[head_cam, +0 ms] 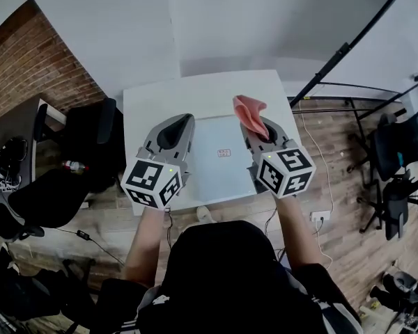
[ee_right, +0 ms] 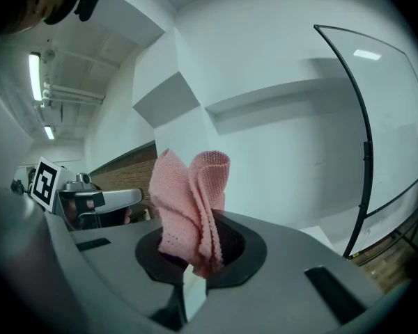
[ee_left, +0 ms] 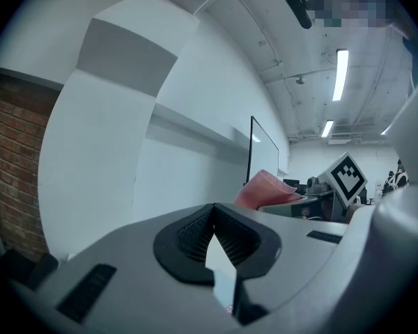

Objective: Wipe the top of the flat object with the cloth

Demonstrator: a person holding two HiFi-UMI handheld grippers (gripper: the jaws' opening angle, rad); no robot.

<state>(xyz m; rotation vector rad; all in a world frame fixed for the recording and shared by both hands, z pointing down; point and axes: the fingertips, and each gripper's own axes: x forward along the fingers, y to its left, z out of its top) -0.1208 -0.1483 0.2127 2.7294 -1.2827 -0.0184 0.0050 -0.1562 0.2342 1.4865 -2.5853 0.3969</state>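
Black top [head_cam: 265, 305]; grey left tool [head_cam: 181, 121] and right tool [head_cam: 259, 128] carry black-and-white marker cubes [head_cam: 152, 181].

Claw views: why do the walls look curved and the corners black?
Left claw view: the wide-angle lens bends the wall, the corners go dark, and the ceiling lights glare. Right claw view: same bending and dark rim; the cloth is sharp. Head view: evenly lit, table crisp.

Cloth [head_cam: 250, 110] in right claw [head_cam: 256, 125], near flat object [head_cam: 219, 167]
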